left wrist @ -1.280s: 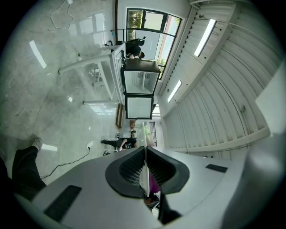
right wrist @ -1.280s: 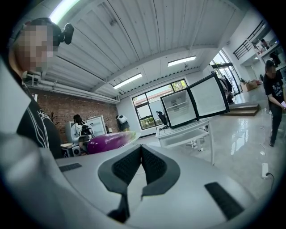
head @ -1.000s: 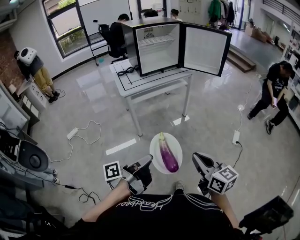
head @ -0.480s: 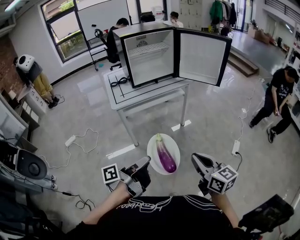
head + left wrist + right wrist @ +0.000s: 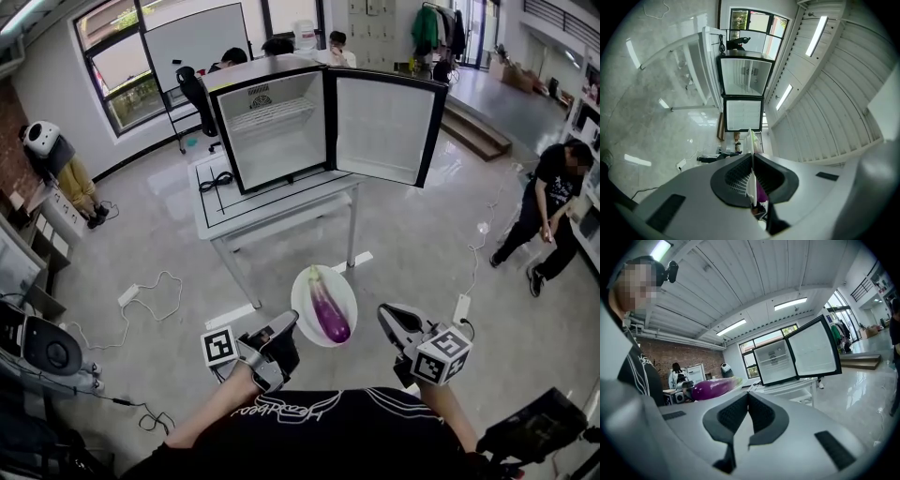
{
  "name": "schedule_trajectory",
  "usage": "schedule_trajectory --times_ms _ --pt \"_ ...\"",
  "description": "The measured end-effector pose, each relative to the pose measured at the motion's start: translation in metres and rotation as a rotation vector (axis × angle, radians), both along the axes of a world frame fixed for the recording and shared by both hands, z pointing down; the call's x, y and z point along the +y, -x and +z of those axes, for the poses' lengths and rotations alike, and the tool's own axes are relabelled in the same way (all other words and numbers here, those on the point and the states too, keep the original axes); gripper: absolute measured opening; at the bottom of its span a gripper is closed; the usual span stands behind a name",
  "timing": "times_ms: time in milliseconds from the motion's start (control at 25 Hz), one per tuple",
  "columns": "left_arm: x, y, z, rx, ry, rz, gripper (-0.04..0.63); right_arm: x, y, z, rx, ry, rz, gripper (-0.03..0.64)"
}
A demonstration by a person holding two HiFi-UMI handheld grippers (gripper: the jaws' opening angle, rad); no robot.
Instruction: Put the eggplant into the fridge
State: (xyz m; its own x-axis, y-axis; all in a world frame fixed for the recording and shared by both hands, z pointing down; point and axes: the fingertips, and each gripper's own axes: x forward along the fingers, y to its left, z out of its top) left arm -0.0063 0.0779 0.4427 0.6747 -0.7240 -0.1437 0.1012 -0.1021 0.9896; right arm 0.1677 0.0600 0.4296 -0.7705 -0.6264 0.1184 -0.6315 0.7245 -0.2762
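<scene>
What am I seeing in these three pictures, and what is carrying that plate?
No robot here: a person holds a pair of tongs in each hand. The wide picture comes from a camera on the person's head, looking down; the other two come from cameras riding on the tongs. The left tongs pinch the rim of a white plate carrying a purple eggplant. The right tongs are shut, empty, beside the plate. Ahead, a small fridge stands on a white table, its door wide open.
</scene>
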Motion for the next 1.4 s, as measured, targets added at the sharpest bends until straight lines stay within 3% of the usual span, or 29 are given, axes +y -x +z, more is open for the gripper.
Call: schedule_trajectory --times_ms 760,1400 --pt "-0.019 -0.045 0.012 -0.006 0.026 0.031 0.021 -0.015 -0.044 0.017 -0.024 0.019 0.035 0.006" --pt "-0.058 -0.031 0.020 -0.004 0.026 0.031 0.021 -0.052 -0.029 0.029 -0.002 0.033 0.027 0.006"
